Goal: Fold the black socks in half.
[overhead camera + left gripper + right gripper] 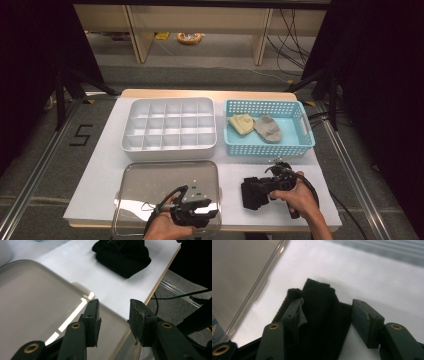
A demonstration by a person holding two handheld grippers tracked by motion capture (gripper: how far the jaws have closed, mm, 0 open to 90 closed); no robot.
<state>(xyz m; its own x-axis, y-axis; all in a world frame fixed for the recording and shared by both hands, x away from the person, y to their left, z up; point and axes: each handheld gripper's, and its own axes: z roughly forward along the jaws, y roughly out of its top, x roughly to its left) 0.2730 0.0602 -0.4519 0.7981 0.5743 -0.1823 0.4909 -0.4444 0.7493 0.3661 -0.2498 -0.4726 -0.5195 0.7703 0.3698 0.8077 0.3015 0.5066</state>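
Black sock [254,192] lies on the white table [100,170] between the spread jaws of the right gripper [264,189], not yet pinched, the left gripper [197,210] gaping over the lid [150,175], compartment box [170,125] empty.

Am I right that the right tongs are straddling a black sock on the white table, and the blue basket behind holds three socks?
Not quite: the blue basket holds two socks, a yellow sock and a grey sock, as the high view shows. The rest stands: the right tongs straddle the black sock on the white table.
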